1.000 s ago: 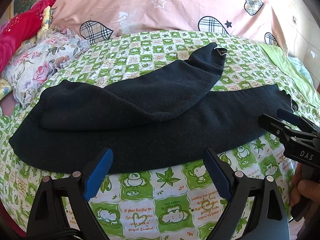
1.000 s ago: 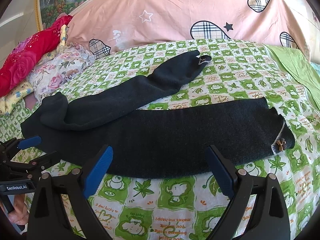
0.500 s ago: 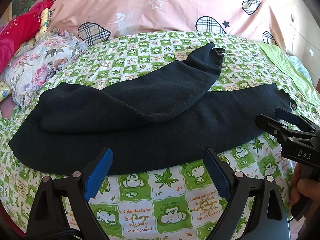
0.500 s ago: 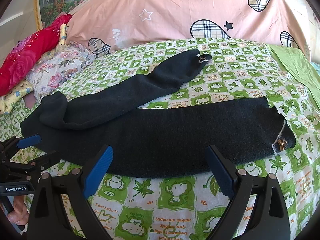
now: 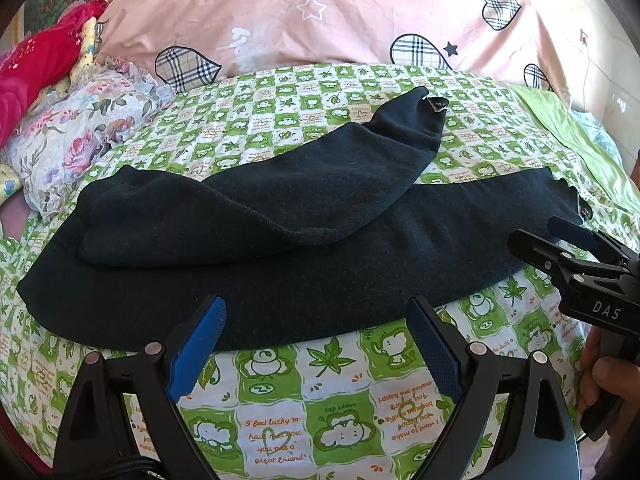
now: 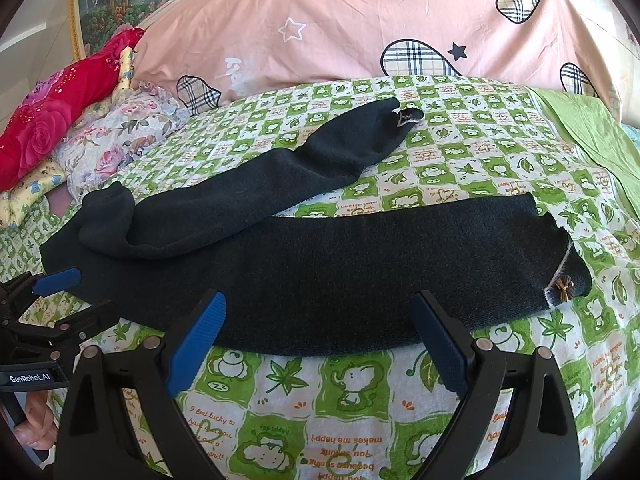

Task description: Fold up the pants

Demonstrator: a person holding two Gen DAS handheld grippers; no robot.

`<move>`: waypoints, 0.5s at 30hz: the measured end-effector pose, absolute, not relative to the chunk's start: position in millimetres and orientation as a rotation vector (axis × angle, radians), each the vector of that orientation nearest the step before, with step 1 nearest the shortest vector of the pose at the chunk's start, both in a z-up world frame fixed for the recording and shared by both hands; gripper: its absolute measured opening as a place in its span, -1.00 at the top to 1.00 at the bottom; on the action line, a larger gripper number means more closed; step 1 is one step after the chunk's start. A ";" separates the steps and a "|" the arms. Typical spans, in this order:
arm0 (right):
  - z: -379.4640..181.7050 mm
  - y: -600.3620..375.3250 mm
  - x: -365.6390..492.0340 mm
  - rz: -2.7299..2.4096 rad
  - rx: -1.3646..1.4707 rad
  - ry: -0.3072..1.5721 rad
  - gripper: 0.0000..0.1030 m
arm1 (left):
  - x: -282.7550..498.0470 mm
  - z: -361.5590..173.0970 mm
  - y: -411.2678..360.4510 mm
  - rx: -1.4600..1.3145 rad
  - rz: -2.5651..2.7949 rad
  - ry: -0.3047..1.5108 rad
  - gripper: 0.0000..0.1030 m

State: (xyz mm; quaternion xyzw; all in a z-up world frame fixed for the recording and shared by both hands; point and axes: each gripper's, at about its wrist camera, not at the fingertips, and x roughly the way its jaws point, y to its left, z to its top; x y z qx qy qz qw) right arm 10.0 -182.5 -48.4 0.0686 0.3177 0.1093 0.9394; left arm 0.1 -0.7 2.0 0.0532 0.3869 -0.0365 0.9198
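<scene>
- Left wrist view: left gripper (image 5: 316, 344) has its jaws wide apart, nothing between them, held just over the near hem of the pants (image 5: 280, 248).
- Pants are black and lie flat across the bed (image 5: 320, 408), which has a green-and-white cartoon sheet. One leg runs straight left to right; the other is laid diagonally over it, its cuff pointing to the far right.
- The blue pads (image 5: 198, 346) sit at the fabric's near edge. I can't tell whether they touch it.
- Right gripper (image 5: 560, 236) comes in from the right edge, near the cuff end of the straight leg, not gripping cloth. A hand (image 5: 612, 384) holds its handle.
- Right wrist view: right gripper (image 6: 320, 344) jaws spread apart and empty, pads over the near edge of the straight leg.
- The cuff with a small brown bow (image 6: 564, 286) lies to the right of the jaws, apart from them.
- Left gripper (image 6: 52, 292) shows at the left edge, jaws apart, beside the waist end of the pants (image 6: 320, 268).
- Behind: pink quilt (image 6: 360, 20), floral pillow (image 6: 116, 136), red fabric (image 6: 52, 120).
</scene>
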 end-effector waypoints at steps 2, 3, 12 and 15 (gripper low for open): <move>-48.2 -182.7 9.8 0.224 0.140 0.648 -0.82 | 0.3 2.1 -0.9 0.109 -0.073 0.795 -0.79; -48.2 -182.6 9.8 0.224 0.141 0.648 -0.82 | 0.3 2.0 -0.6 0.109 -0.074 0.796 -0.79; -47.3 -182.7 9.2 0.224 0.141 0.648 -0.82 | 1.3 3.2 -0.5 0.107 -0.078 0.797 -0.79; -47.6 -182.7 9.2 0.224 0.142 0.647 -0.82 | 1.6 4.3 -1.0 0.106 -0.081 0.796 -0.79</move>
